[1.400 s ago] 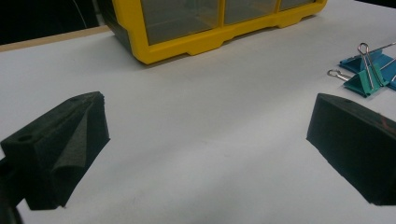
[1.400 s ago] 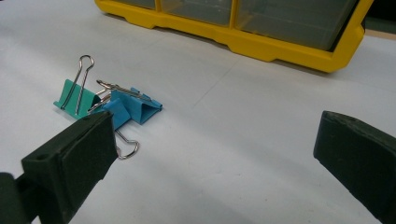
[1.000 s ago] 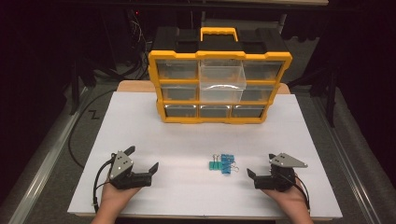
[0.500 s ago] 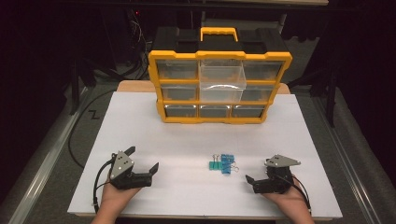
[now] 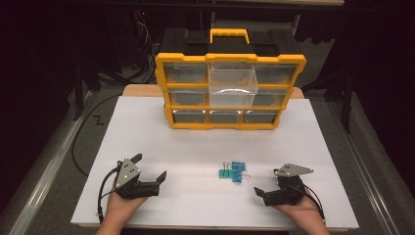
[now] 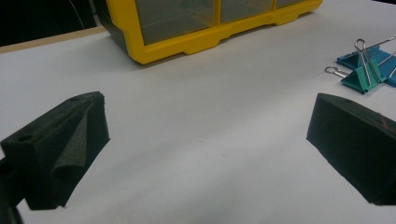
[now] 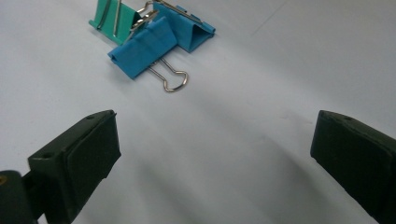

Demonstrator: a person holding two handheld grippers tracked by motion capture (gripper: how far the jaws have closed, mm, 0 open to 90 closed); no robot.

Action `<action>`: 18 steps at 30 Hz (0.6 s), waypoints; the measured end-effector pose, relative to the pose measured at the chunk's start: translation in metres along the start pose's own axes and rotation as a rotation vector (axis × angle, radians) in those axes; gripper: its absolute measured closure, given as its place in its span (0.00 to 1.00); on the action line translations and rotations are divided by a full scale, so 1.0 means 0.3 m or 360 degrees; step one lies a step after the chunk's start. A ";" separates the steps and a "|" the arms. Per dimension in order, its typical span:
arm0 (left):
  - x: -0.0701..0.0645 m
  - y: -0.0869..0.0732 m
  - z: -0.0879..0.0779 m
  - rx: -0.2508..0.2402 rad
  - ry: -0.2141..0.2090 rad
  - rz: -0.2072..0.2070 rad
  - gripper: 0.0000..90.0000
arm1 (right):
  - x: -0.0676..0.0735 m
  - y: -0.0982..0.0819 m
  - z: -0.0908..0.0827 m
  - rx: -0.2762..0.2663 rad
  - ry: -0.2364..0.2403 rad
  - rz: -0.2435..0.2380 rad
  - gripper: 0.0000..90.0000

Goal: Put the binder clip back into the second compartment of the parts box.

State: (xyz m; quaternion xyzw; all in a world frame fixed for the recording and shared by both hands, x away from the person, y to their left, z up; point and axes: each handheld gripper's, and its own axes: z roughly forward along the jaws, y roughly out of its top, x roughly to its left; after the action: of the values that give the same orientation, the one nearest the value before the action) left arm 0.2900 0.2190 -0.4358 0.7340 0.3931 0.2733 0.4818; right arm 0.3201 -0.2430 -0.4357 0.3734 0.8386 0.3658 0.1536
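My left gripper rests on the white worktop, jaws wide open and empty. The binder clips, two blue and one teal, lie bunched together between both grippers, in front of the yellow organiser. They are probably light, stiff and slippery; grip one across its folded body, not the wire handles. My right gripper sits near them, jaws spread and empty.

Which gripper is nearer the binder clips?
Right. The right gripper sits just right of and below the binder clips, jaws open toward them. The left gripper is farther off on their left, also open.
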 end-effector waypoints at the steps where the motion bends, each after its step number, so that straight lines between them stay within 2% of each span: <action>1: 0.000 0.000 0.000 -0.0001 -0.0001 0.0000 0.00 | 0.002 0.001 0.000 -0.0004 0.0004 -0.0010 0.04; 18: 0.000 0.000 -0.002 -0.0019 -0.0009 0.0004 0.00 | 0.035 0.027 0.007 -0.0040 0.0068 -0.0014 0.10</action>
State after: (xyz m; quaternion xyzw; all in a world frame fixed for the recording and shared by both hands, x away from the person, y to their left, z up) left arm 0.2895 0.2193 -0.4356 0.7323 0.3893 0.2742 0.4868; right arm 0.3183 -0.2304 -0.4309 0.3598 0.8386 0.3836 0.1419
